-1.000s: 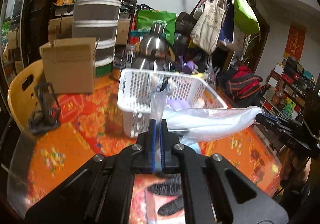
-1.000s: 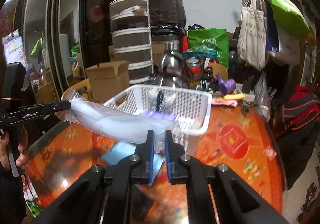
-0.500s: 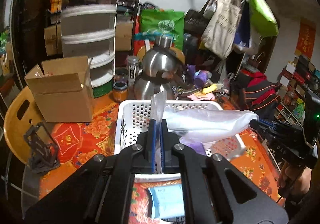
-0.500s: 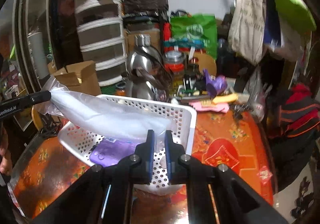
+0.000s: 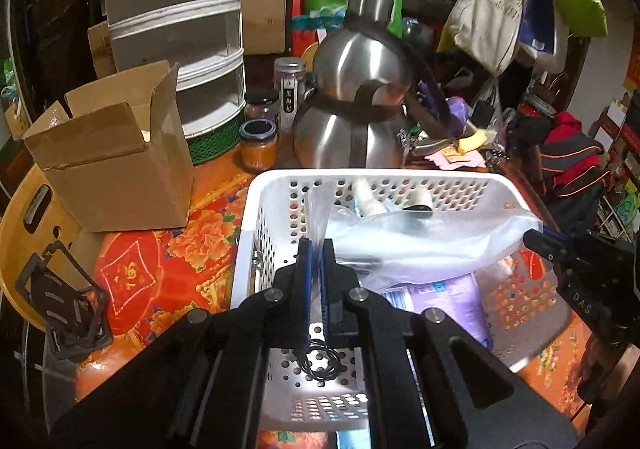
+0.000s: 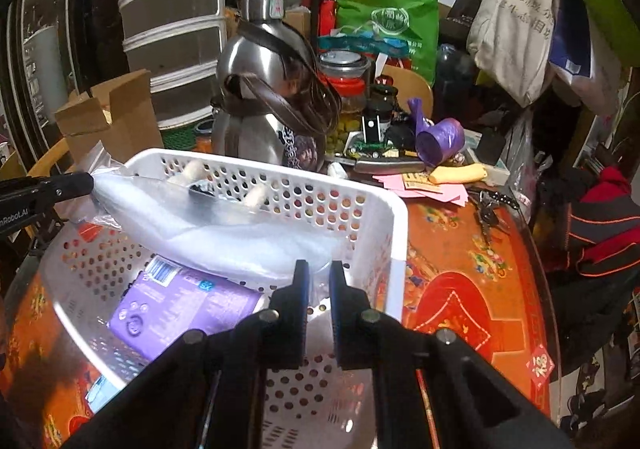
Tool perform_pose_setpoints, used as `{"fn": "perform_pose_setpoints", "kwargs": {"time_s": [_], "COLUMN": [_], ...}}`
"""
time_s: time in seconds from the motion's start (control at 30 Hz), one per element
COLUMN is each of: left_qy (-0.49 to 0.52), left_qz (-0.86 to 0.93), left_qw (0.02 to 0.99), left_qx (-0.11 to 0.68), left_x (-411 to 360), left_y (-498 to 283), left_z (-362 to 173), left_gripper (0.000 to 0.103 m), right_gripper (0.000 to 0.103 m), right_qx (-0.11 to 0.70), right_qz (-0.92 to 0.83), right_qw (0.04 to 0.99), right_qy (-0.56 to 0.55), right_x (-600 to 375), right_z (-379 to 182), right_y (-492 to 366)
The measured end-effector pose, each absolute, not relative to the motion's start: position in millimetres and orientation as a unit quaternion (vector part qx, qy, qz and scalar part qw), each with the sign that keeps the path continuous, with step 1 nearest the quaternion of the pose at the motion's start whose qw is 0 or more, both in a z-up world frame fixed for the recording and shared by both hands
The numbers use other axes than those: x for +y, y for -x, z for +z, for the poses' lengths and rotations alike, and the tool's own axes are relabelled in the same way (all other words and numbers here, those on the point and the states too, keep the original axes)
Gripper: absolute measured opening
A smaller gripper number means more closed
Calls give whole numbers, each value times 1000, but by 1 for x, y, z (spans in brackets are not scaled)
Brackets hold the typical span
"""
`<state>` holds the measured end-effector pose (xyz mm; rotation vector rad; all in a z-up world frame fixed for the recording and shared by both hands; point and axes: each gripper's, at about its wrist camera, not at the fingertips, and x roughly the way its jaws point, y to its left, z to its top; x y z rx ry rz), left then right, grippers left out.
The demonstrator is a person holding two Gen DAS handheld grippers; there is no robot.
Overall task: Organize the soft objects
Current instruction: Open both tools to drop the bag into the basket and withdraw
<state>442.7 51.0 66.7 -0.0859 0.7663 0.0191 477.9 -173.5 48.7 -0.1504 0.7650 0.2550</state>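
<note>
Now stretched over the white basket (image 5: 256, 209): clear plastic bag (image 5: 432, 241), one end pinched by left tool (image 5: 316, 249), other end clamped in right tool (image 6: 319, 269).

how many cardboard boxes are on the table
1 in view: an open cardboard box at the table's left side, beside the white basket. Others may be hidden behind clutter.

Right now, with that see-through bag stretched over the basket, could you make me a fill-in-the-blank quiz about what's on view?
1. The clear plastic bag is held at its two ends by ____ grippers.
2. It hangs over a ____ perforated basket.
3. Beneath it in the basket lies a ____ packet.
4. Behind the basket stands a steel ____.

Missing words: both; white; purple; flask
</note>
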Motion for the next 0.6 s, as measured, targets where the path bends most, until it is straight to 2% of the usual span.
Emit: {"fn": "perform_pose_setpoints", "kwargs": {"time_s": [0.23,0.3,0.37,0.47,0.5,0.53,0.6], "left_qy": [27,28,24,24,25,26,24], "left_qz": [17,22,35,48,50,50,53], "left_qw": [923,923,923,924,926,929,936], "left_qx": [384,384,381,378,374,366,347], "left_x": [48,50,52,56,57,58,59], "left_y": [-451,-451,-449,-444,-440,-437,-427], "left_z": [48,44,44,47,50,53,61], "left_gripper": [4,6,11,42,61,75,78], "right_gripper": [10,15,32,36,36,37,42], "right_qx": [374,361,360,355,356,356,353], "right_qz": [105,94,87,89,92,97,100], "right_qw": [916,921,923,926,927,927,928], "right_qy": [101,112,109,88,81,73,64], "right_x": [-167,-167,-170,-179,-182,-185,-189], "right_z": [40,43,46,52,54,56,59], "right_y": [-479,-474,-473,-468,-466,-463,-458]}}
